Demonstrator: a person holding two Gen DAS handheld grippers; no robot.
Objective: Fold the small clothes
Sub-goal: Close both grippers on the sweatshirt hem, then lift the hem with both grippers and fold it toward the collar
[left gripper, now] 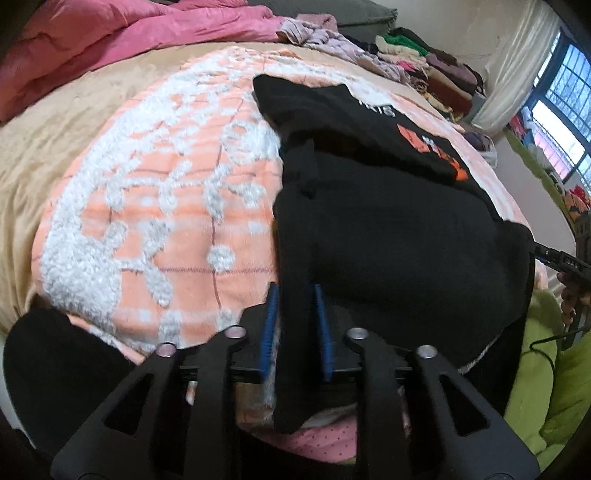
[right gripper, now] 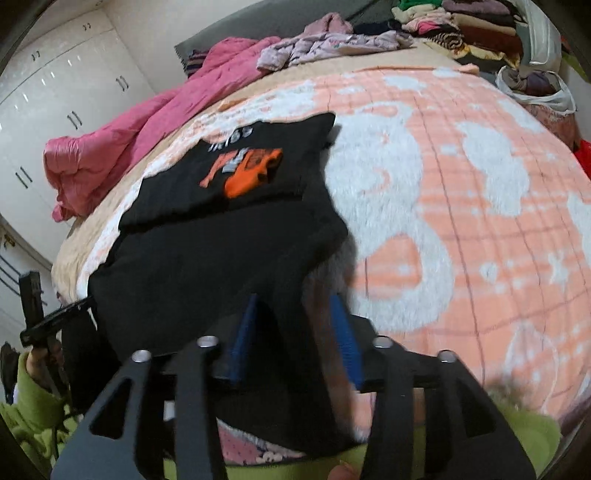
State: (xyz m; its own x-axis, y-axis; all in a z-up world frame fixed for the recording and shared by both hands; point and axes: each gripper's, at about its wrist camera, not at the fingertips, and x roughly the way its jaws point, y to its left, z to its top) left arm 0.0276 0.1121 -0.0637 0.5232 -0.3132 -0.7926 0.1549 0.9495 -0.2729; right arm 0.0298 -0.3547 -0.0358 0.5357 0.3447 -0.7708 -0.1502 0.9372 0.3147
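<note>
Nearest the lens, the black T-shirt (left gripper: 388, 236) fills the foreground of both views, lying on the orange-and-white blanket (left gripper: 166, 206) at the near edge of the bed (left gripper: 74, 122). Its lower half looks brought up over the body, stopping short of the orange car print (right gripper: 251, 171), so one fold seems made while the bundle remains loose and wide. More folds and a tidy-up likely remain. A heap of other clothes (right gripper: 454, 26) at the far end appears partly stacked, partly unsorted. Smaller, the left gripper (left gripper: 295, 295) has its jaws pinching a hanging strip of the shirt's edge. The right gripper (right gripper: 291, 306) has jaws spread, cloth touching only the left pad, the right one apart.
</note>
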